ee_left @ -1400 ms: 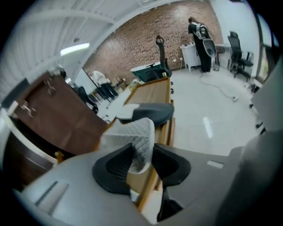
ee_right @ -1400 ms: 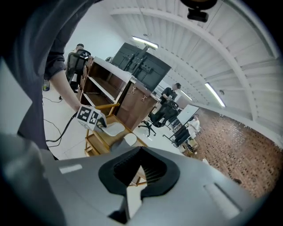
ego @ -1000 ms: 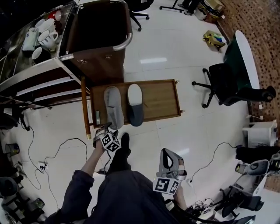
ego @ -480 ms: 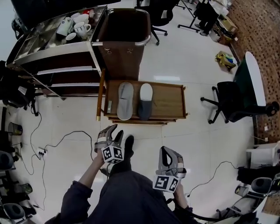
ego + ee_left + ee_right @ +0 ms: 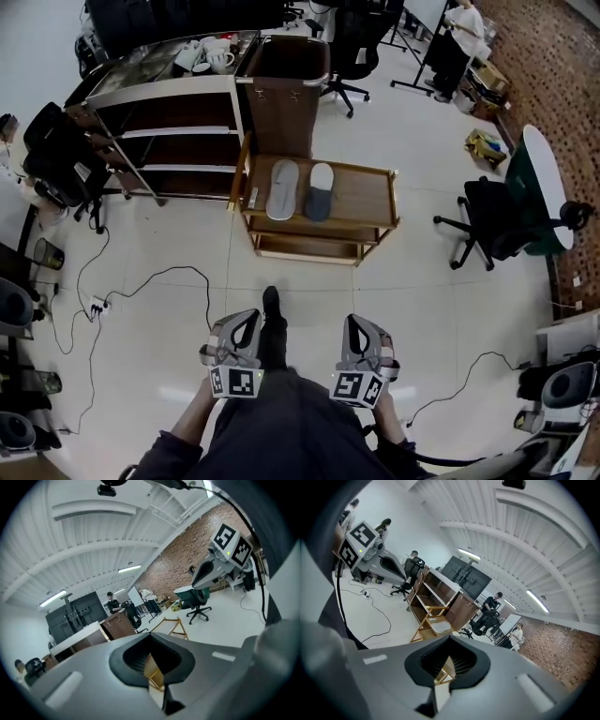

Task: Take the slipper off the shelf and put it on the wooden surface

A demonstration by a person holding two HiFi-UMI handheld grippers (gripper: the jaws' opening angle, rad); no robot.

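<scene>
Slipper, pale grey, flat-soled (image 5: 282,176): lies lengthwise on the brown wooden surface (image 5: 361,199) of the low cart, near its left end. It is just beside a dark grey slipper with white insole (image 5: 320,191); I cannot tell whether the two touch.

Shelf unit, dark wood with metal rails (image 5: 178,131): stands left of the cart; I see no slipper on it.

Left gripper (image 5: 246,323): jaws together, nothing held.

Right gripper (image 5: 360,326): jaws together, nothing held. Both hang close to my body, well apart from the cart.

Judgement: the placing looks done.

Handling note: I hold both grippers closed and low, leave the pair undisturbed, and mind the black floor cable (image 5: 141,281) when stepping.
</scene>
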